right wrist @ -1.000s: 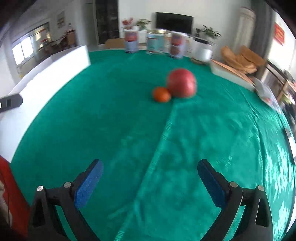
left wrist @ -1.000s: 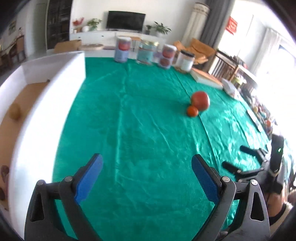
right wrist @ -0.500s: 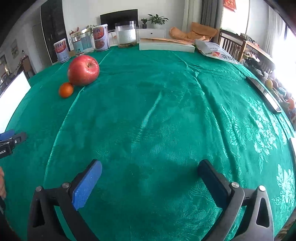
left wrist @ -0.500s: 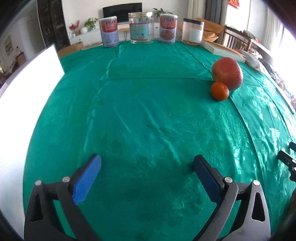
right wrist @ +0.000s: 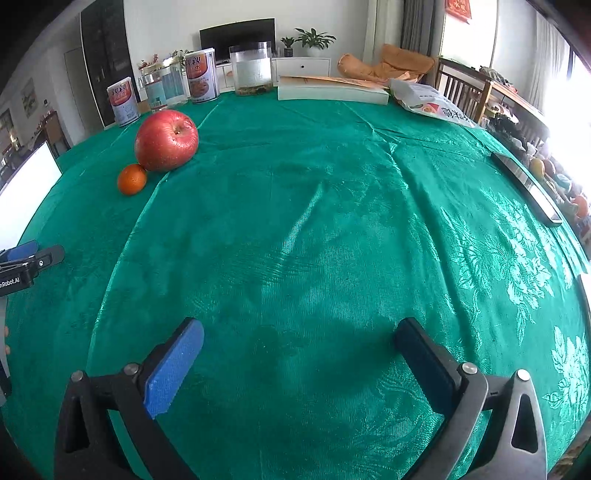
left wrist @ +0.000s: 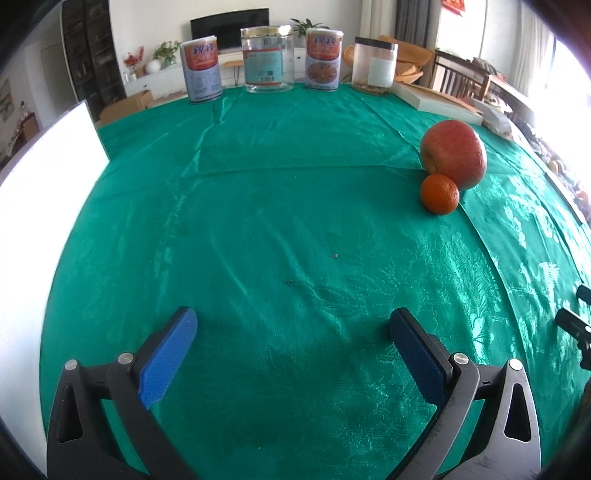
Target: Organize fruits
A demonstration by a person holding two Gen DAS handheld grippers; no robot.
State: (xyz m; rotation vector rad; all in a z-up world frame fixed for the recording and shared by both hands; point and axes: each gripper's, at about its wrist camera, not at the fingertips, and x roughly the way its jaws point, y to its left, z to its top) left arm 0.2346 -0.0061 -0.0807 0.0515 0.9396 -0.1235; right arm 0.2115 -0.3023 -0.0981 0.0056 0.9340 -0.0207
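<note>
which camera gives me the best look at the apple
The right wrist view: the apple shows its stem dimple, the small orange beside it. In the left wrist view the orange hides its lower edge.

Beyond the table draped in glossy green patterned cloth [right wrist: 332, 221], white walls. Against the far wall, a low white sideboard [right wrist: 303, 66] bearing a black flat television screen [right wrist: 236, 35] and a leafy green potted plant [right wrist: 312, 38]. To the left, a tall dark shelving unit [left wrist: 88, 66]. To the right, grey curtains [right wrist: 421, 26], dark wooden slatted chairs [right wrist: 461, 92], an orange cushion heap [right wrist: 391, 62]. Glaring daylight from the right-hand window [right wrist: 569, 99].
</note>
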